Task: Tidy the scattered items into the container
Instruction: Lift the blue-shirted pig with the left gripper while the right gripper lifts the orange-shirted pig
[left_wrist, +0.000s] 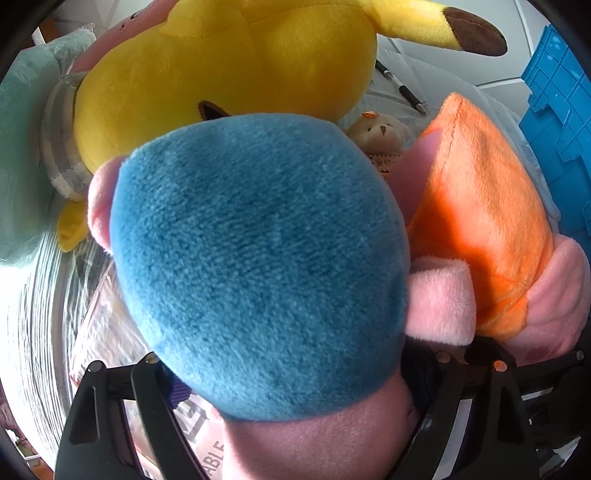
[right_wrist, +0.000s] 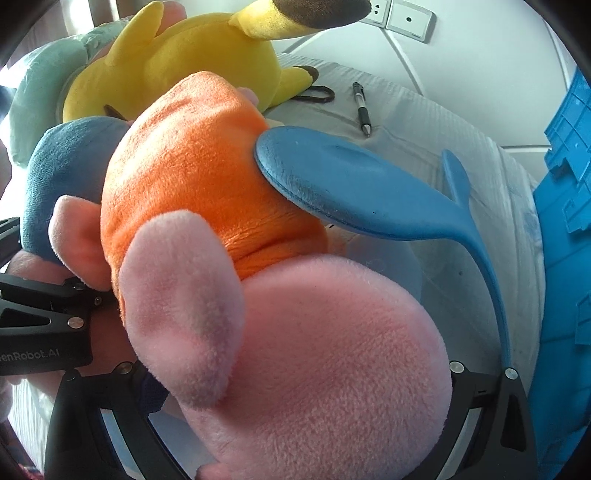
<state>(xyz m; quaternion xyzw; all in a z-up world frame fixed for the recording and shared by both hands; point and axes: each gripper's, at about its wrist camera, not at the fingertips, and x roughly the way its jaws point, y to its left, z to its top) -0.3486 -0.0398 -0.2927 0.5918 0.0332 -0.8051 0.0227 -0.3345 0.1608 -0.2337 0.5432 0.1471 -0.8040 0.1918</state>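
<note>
L gripper (left_wrist: 280, 424) fingertips behind blue plush (left_wrist: 258, 266)

Left wrist view: looks forward along its fingers, pressed very close to a blue plush (left_wrist: 258, 266) that fills the centre. Right wrist view: equally close, facing an orange-and-pink plush (right_wrist: 258, 295). Shared ground: both plush toys, the yellow plush (left_wrist: 229, 62) behind, the pen (right_wrist: 362, 110) on white bedding, the blue crate (left_wrist: 557, 110) at right edge.

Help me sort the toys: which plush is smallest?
The cream bear plush, tucked between the yellow plush and the orange-dressed pink plush, both far bigger.
</note>
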